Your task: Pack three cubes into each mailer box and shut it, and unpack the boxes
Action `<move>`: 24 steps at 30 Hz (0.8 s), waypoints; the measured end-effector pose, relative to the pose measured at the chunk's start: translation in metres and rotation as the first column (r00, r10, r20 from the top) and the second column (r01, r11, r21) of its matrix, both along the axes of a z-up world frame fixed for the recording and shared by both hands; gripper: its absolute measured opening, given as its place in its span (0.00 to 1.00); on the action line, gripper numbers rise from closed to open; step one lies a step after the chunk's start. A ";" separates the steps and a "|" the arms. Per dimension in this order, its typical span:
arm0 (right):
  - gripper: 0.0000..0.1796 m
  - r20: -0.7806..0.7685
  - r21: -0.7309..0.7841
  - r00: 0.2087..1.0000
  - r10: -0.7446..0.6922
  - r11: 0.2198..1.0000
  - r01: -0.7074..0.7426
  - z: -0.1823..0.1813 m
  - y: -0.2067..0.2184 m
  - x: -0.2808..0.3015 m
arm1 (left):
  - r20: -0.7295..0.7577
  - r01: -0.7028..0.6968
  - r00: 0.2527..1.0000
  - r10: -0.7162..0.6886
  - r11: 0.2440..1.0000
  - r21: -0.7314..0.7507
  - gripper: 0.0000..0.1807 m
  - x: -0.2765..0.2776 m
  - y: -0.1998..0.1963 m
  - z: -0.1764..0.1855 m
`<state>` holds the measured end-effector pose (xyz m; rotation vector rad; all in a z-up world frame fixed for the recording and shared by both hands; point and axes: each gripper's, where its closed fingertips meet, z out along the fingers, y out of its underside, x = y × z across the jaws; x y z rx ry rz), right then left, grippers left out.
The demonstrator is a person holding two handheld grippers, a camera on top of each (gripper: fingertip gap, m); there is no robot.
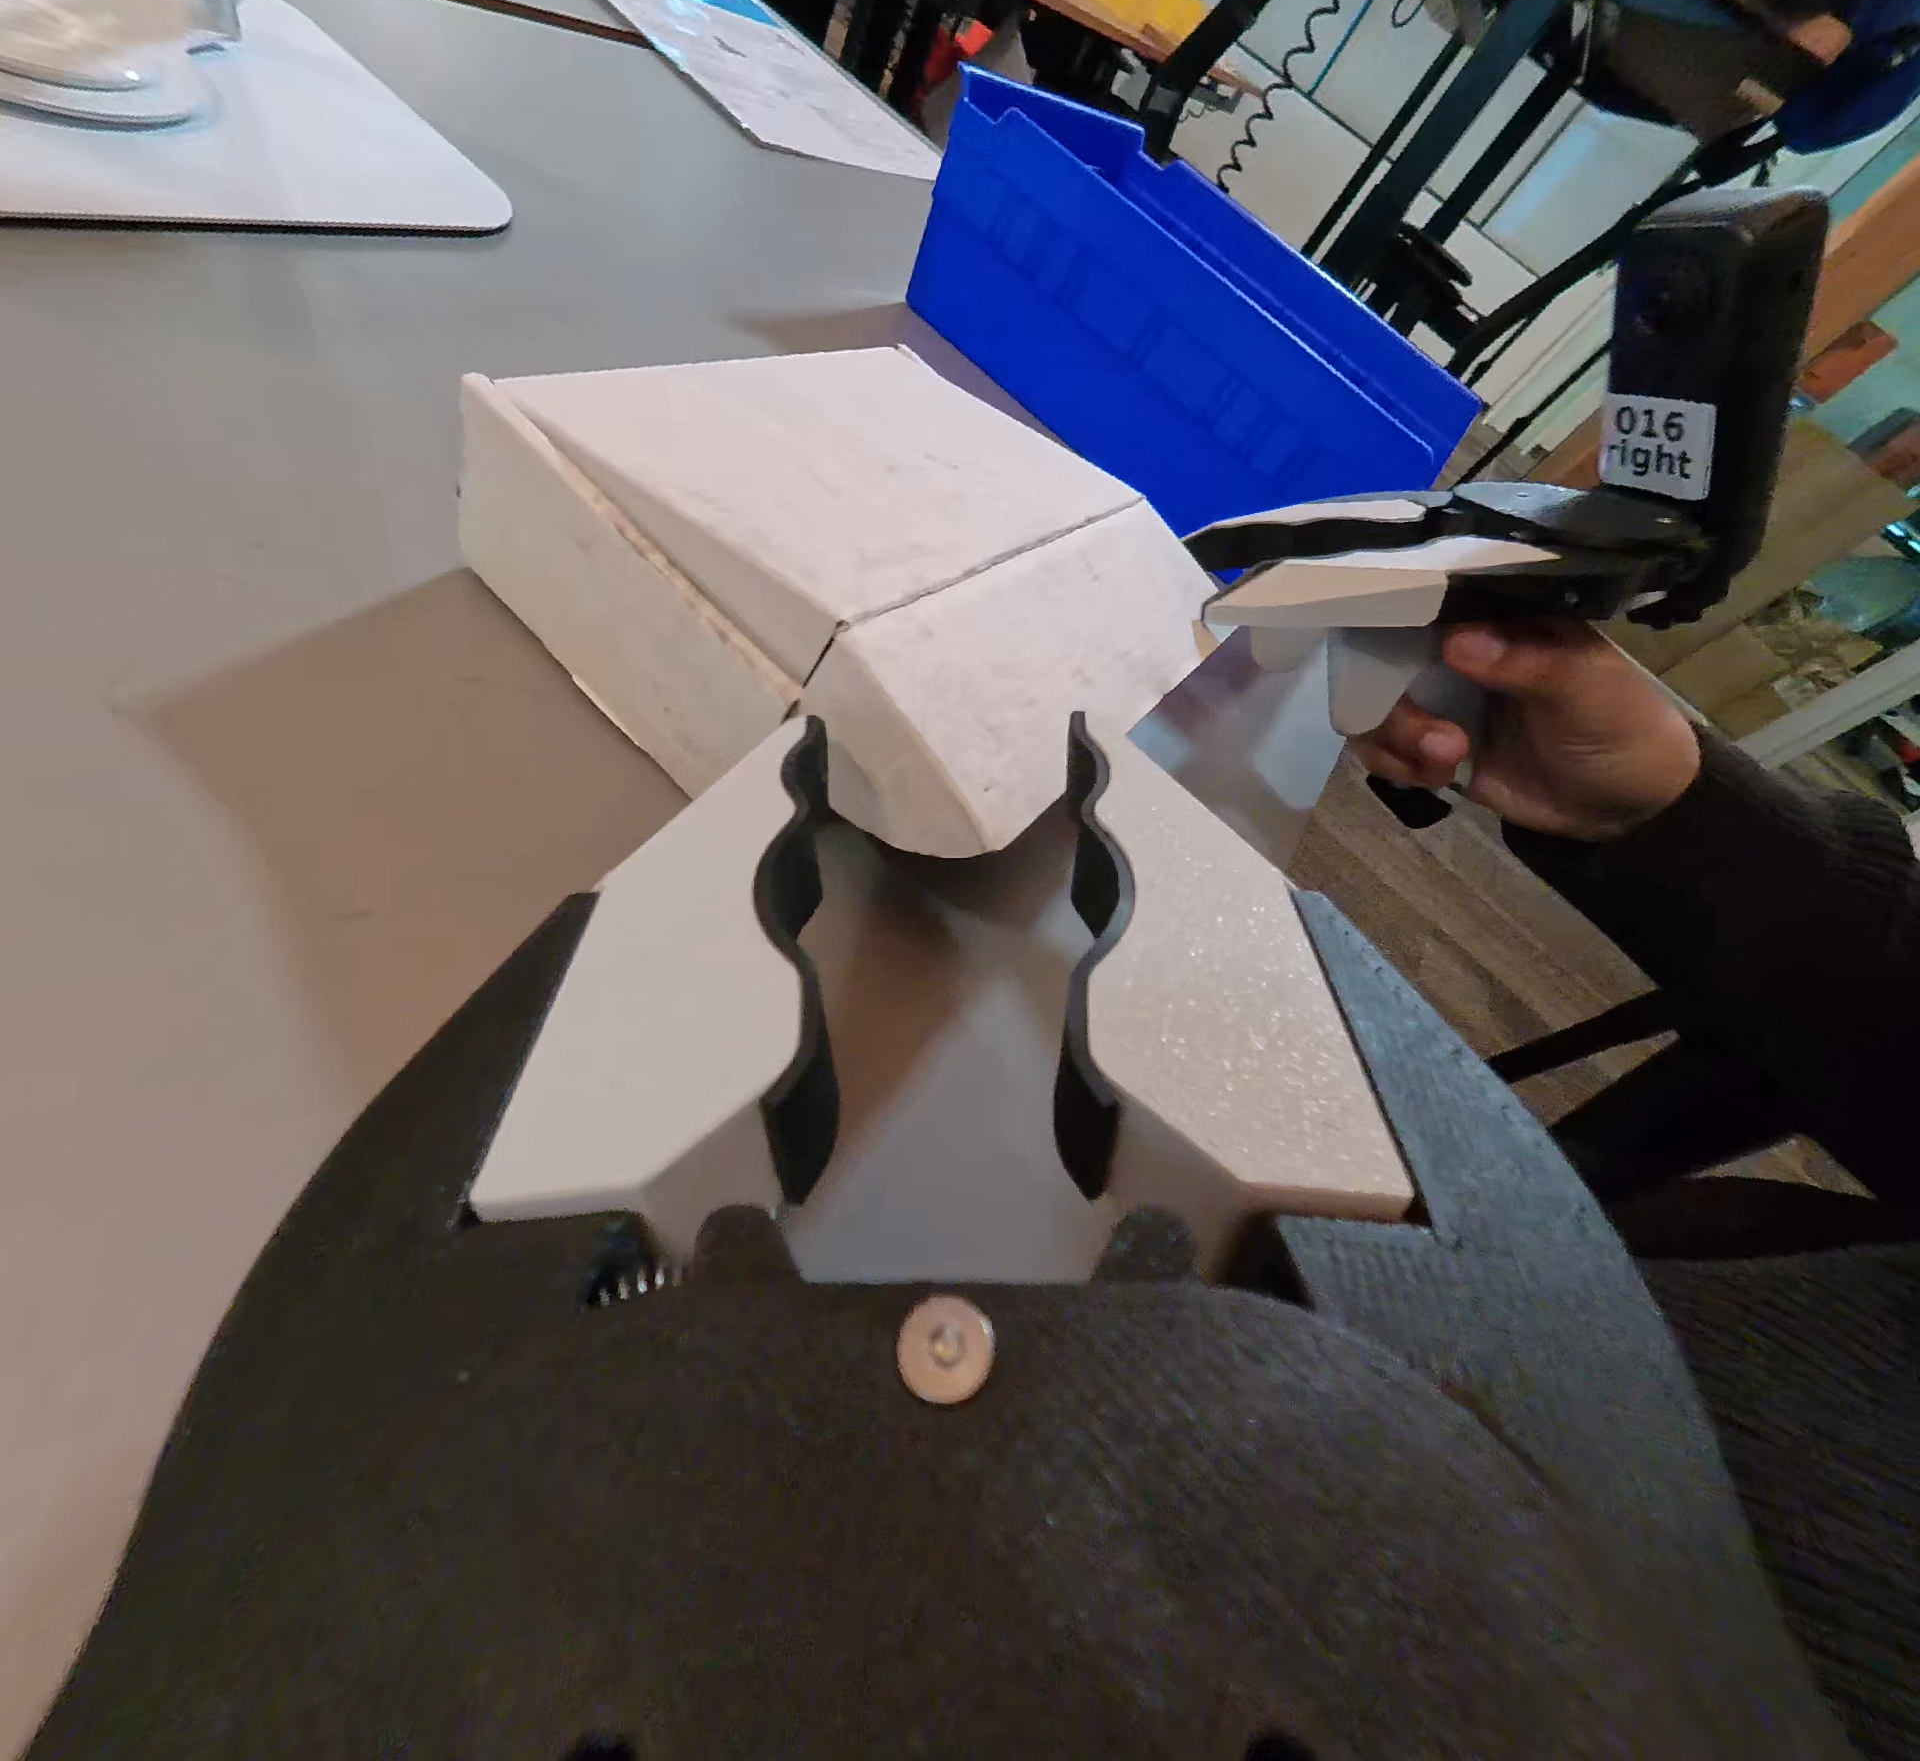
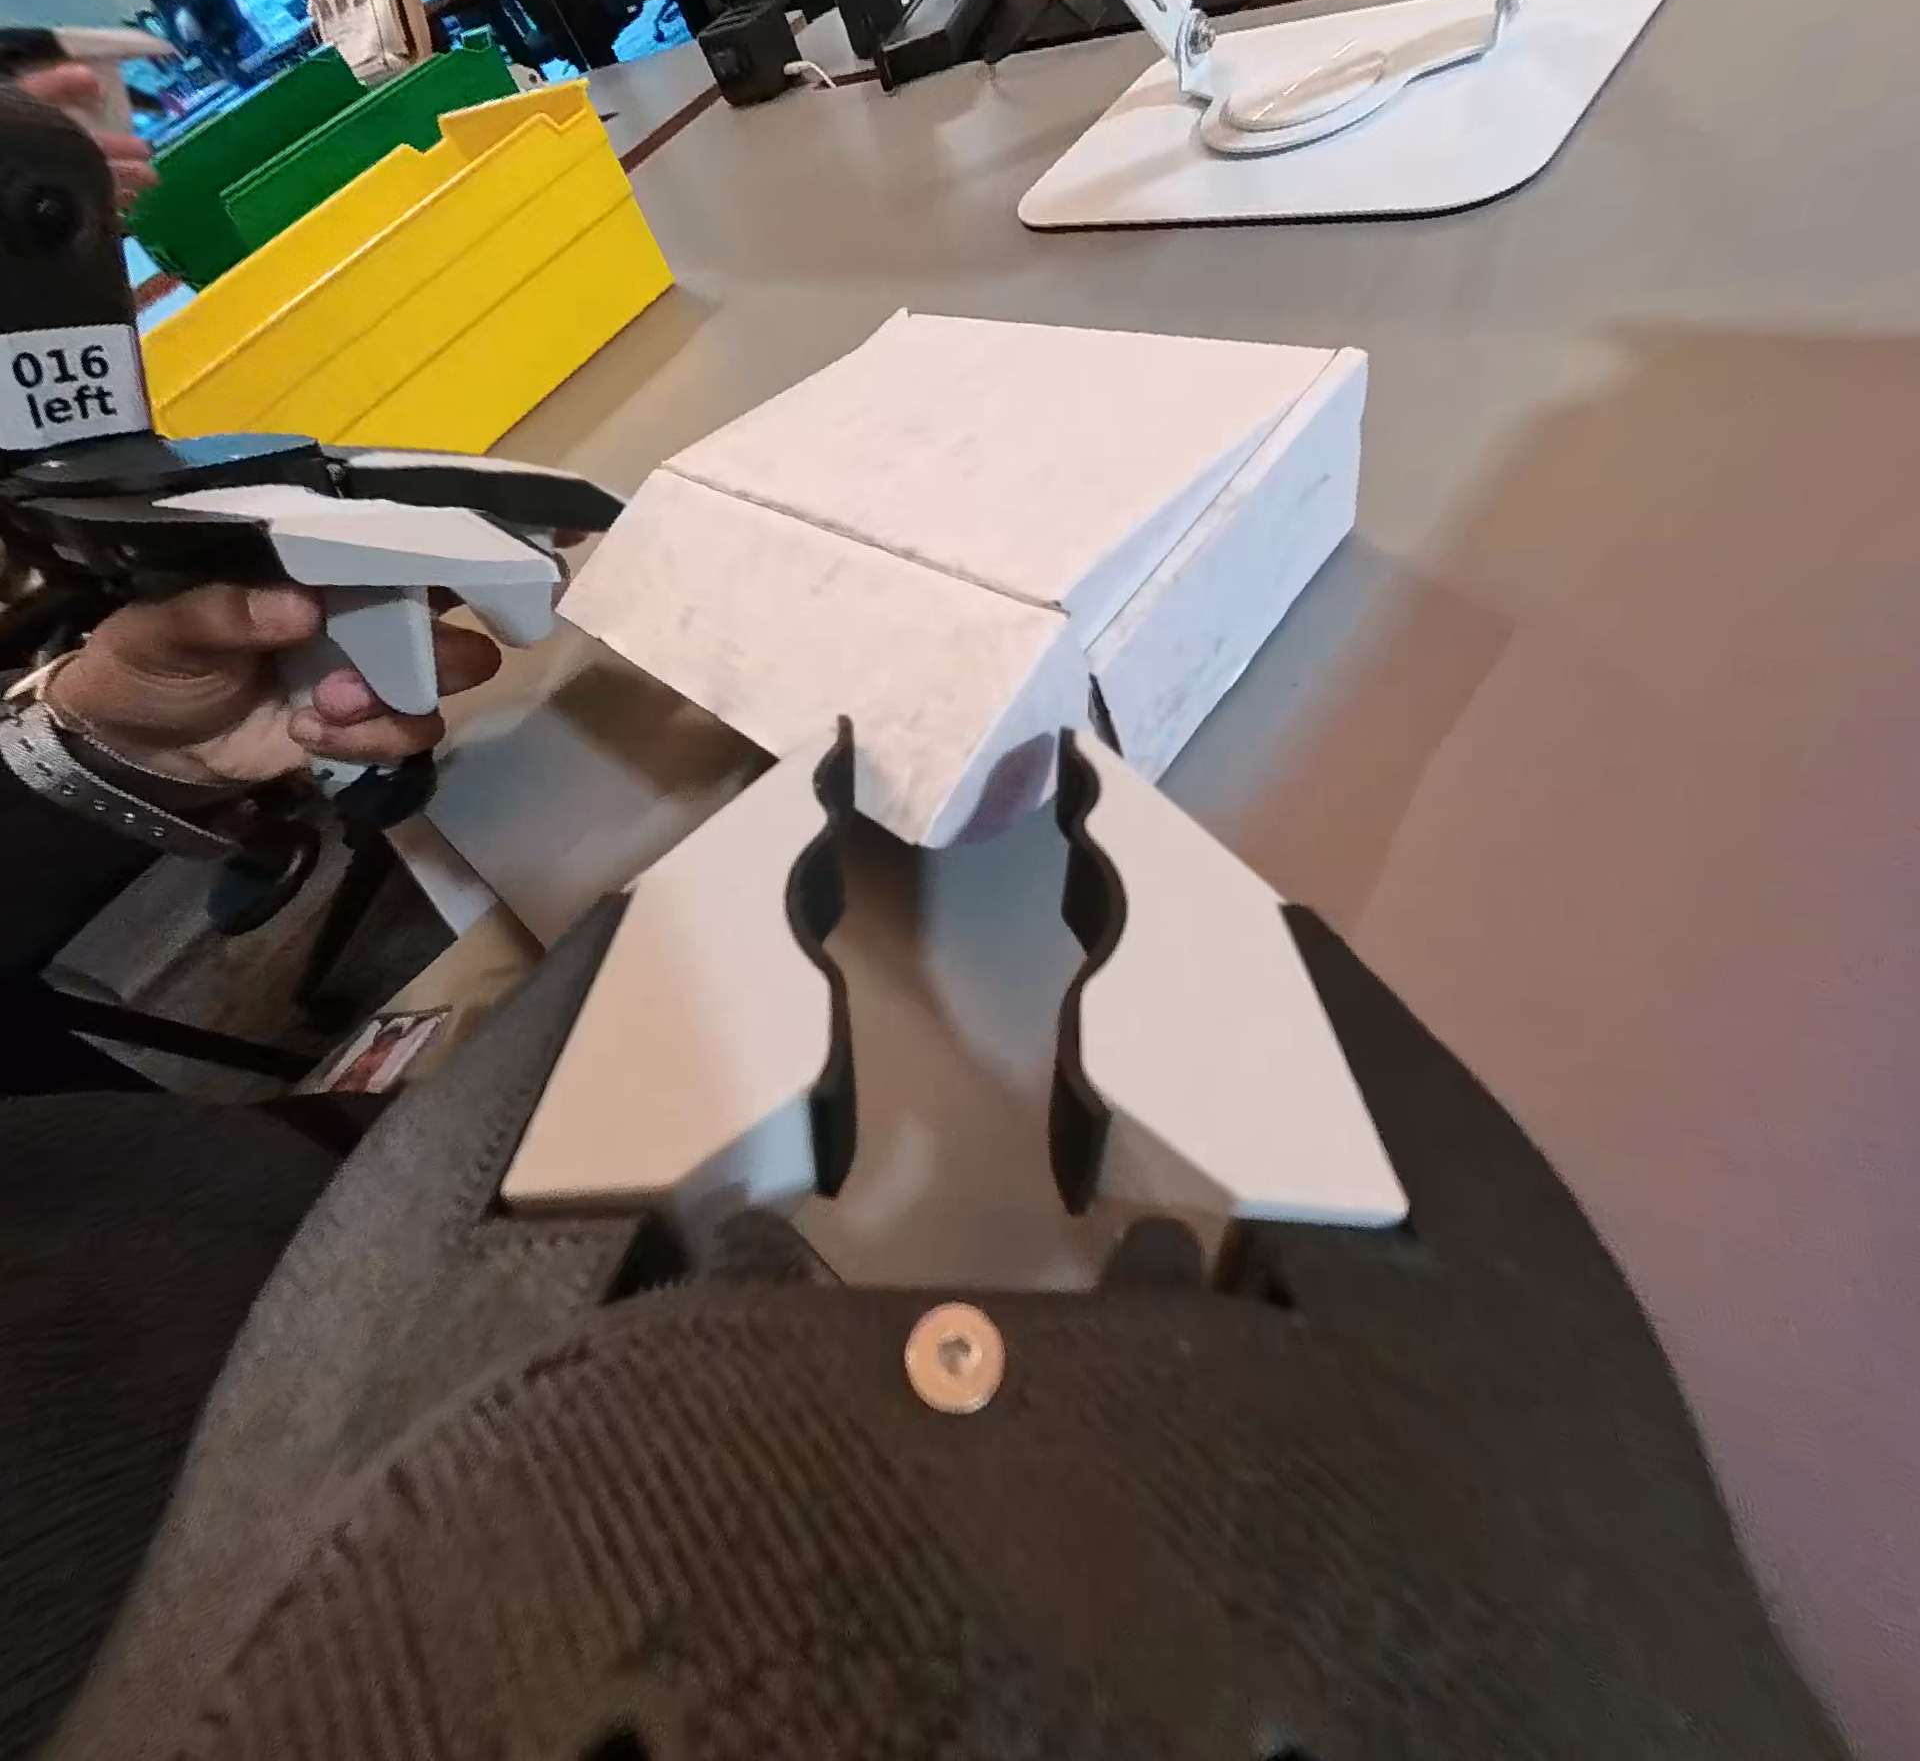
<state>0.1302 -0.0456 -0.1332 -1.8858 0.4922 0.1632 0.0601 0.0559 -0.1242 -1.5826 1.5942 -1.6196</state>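
A white mailer box [image 1: 810, 485] lies on the grey table; it also shows in the right wrist view [image 2: 987, 444]. Its lid is slightly raised and its front flap [image 1: 997, 672] slopes down toward me. My left gripper [image 1: 945, 735] is open with one corner of the flap between its fingers. My right gripper [image 2: 951, 745] is open with the other corner of the flap [image 2: 810, 631] between its fingers. Each gripper shows side-on in the other's view: the right one [image 1: 1205, 579] and the left one [image 2: 587, 542], each at an end of the flap. No cubes are in view.
A blue bin [image 1: 1174, 309] stands just behind the box. A yellow bin [image 2: 416, 277] and a green bin [image 2: 312, 122] stand to the left. A white stand base [image 2: 1351, 122] sits at the back, and a printed sheet [image 1: 717, 28] lies beyond the box. The table edge is near my hands.
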 end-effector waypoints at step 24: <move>0.15 -0.013 -0.059 1.000 0.018 0.998 -0.018 -0.010 -0.001 -0.003 | -0.036 -0.049 0.998 0.054 0.989 0.140 0.11 0.002 0.002 -0.016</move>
